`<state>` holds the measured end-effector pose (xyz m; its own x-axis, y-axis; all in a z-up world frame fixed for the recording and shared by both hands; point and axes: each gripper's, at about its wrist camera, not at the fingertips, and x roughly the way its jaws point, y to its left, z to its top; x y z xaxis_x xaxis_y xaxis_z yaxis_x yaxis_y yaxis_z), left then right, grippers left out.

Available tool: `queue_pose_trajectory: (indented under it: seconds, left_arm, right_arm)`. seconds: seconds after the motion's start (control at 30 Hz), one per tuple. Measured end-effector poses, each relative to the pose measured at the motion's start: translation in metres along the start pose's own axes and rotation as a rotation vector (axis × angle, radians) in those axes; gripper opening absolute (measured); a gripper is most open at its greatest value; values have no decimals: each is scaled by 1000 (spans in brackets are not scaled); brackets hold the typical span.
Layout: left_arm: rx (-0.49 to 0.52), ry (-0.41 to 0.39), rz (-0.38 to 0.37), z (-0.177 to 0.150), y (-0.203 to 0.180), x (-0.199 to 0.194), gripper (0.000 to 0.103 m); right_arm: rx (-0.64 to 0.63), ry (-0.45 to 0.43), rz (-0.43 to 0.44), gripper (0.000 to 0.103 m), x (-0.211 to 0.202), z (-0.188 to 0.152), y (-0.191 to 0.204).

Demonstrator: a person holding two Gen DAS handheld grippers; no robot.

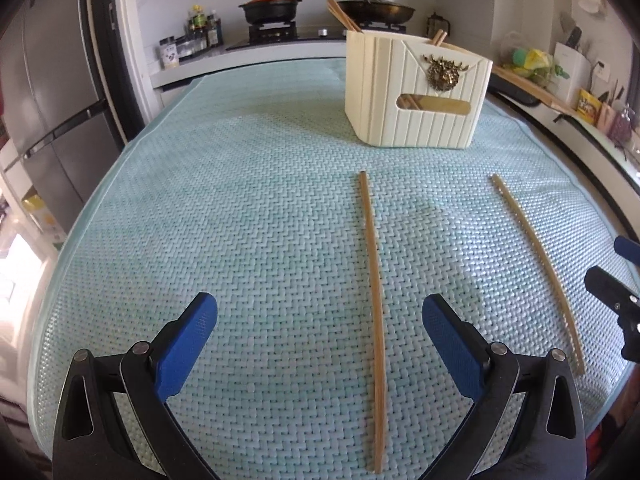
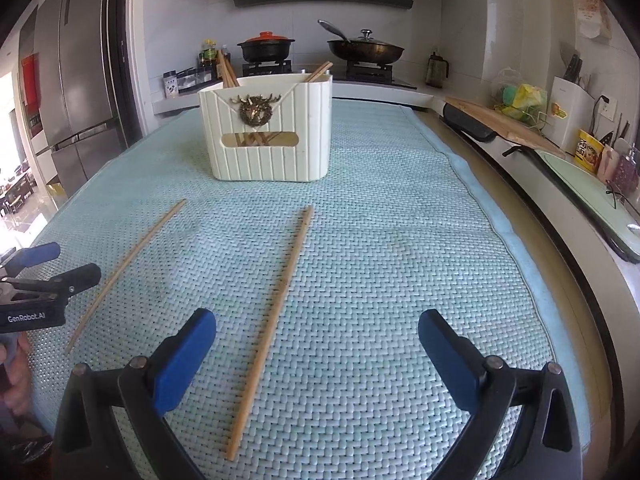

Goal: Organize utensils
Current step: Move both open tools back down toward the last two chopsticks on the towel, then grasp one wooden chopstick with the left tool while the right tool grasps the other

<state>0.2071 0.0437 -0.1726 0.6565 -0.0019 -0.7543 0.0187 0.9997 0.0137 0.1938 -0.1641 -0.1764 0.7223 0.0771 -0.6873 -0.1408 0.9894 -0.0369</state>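
Chopsticks: two loose, one (image 1: 374,292) ahead of the left tool (image 1: 320,344), the other (image 2: 276,308) by the right tool (image 2: 318,346), lengthwise on the desk (image 2: 400,280) for pickup. Cream holder (image 2: 268,136) toward the far edge held more. Both tools gaped, empty.

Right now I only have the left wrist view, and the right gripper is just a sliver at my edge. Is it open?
Observer: Yes. The right gripper has its fingers wide apart and holds nothing.
Operator: Is a chopstick lined up with it?
Observer: The right chopstick lies on the mat between its fingers, nearer the finger on your side.
Operator: And the other one?
Observer: The left chopstick lies outside its fingers, angled toward the left gripper.
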Motion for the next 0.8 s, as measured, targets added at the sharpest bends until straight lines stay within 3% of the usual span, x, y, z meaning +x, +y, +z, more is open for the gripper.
queue_pose_trajectory:
  seconds: [0.13, 0.17, 0.23, 0.3, 0.47, 0.8]
  left_arm:
    - [14, 56, 33, 8, -3, 21, 102]
    - [25, 83, 45, 10, -4, 28, 102]
    - [26, 116, 23, 15, -4, 40, 103]
    - [1, 137, -15, 21, -1, 48, 103]
    - [10, 125, -34, 37, -5, 64, 103]
    - [43, 125, -64, 71, -15, 93, 103]
  right_arm:
    - [-40, 47, 8, 101, 20, 6, 15]
    - [-54, 60, 7, 96, 26, 8, 18]
    - [-69, 105, 5, 81, 40, 13, 21]
    - [-61, 148, 19, 56, 55, 17, 20]
    - [-17, 162, 42, 53, 75, 31, 12]
    - [-58, 147, 56, 53, 109, 63, 10]
